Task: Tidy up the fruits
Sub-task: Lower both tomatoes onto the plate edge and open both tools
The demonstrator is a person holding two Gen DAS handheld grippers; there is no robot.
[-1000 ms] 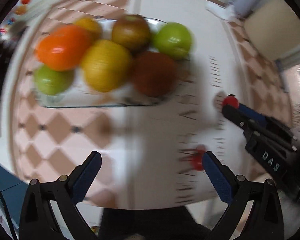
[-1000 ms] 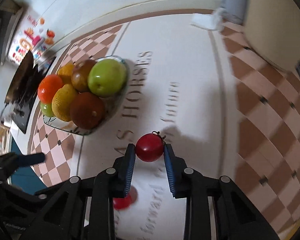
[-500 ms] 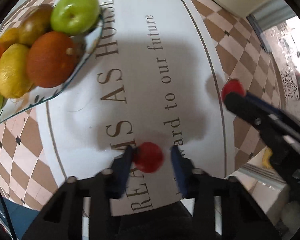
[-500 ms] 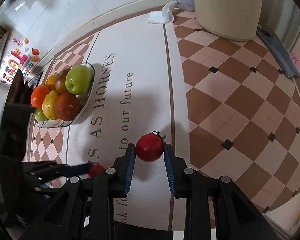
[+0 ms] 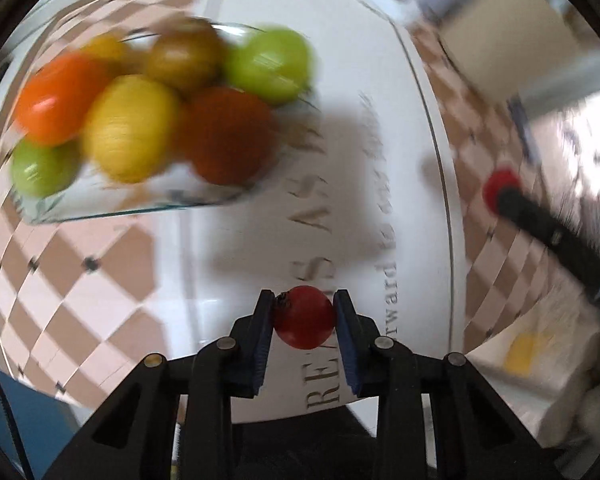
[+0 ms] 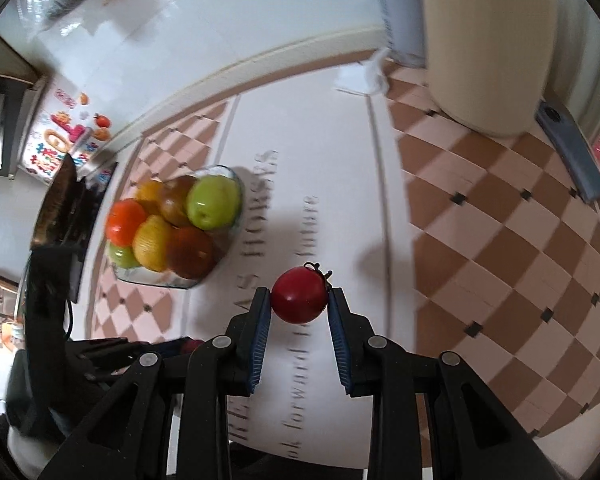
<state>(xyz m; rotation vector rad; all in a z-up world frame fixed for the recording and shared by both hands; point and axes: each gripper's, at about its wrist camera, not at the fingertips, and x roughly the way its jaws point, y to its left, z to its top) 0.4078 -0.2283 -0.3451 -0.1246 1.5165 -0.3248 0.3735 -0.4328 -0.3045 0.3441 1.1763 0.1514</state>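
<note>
On the left sits a glass bowl (image 5: 112, 210) on a tablecloth (image 5: 236, 264) of brown and pink checks with a white printed band; it is already heaped with fruit, though blurred: an orange (image 5: 56, 98), a yellow lemon-like fruit (image 5: 130, 128), a small green fruit (image 5: 40, 166), a dark red-brown fruit (image 5: 228, 134), a brownish one (image 5: 184, 58) and a green apple (image 5: 272, 64); so most of the sorting looks done. Nearer the middle, the left gripper (image 5: 305, 316) has its blue pads pressed narrow on a small red tomato (image 5: 304, 317), held clear of the bowl; to the right, the right gripper (image 6: 299, 300) likewise pinches a second small red tomato (image 6: 299, 295) with a dark stalk, near the bowl but apart from it. What seems left is carrying both tomatoes to the bowl and setting them in; far right stands a cream cylindrical bin (image 6: 484, 48).
</note>
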